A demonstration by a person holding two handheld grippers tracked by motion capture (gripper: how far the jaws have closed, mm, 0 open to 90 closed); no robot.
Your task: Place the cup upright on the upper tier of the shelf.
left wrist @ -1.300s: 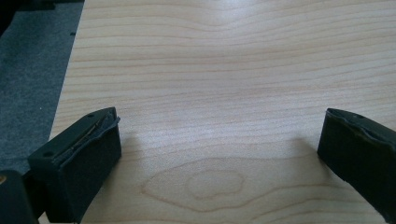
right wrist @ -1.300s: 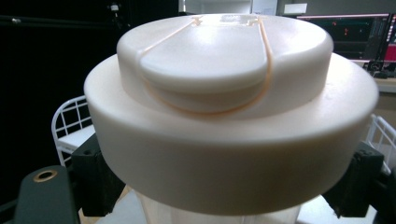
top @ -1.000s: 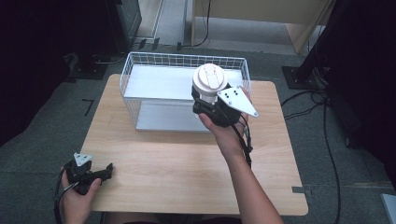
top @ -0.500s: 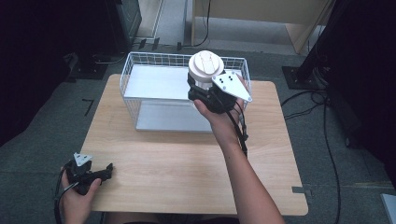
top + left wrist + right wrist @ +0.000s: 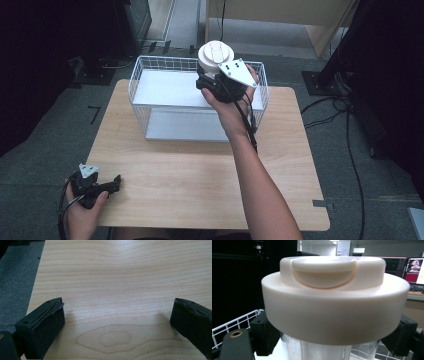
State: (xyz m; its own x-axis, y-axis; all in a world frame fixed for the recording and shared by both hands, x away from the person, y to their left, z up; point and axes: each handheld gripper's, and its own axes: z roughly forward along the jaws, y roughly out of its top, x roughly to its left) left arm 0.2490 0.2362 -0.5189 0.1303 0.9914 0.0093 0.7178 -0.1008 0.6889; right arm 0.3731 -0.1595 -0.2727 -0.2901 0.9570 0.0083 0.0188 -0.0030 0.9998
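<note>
A clear jar with a wide cream-white lid hangs upright over the white wire basket, near its back right part. My right gripper is shut on the jar just under the lid; its black jaws press on both sides in the right gripper view. My left gripper rests at the table's front left corner, held in a hand. In the left gripper view its jaws stand wide apart over bare wood, open with nothing between them.
The wire basket holds a white shelf and stands at the back middle of the wooden table. Cables trail on the grey floor to the right. A dark stand base sits past the table's right back corner.
My right gripper has carried the jar away from me and a little left, from the basket's front right edge to above its back part. The left gripper has stayed put.
</note>
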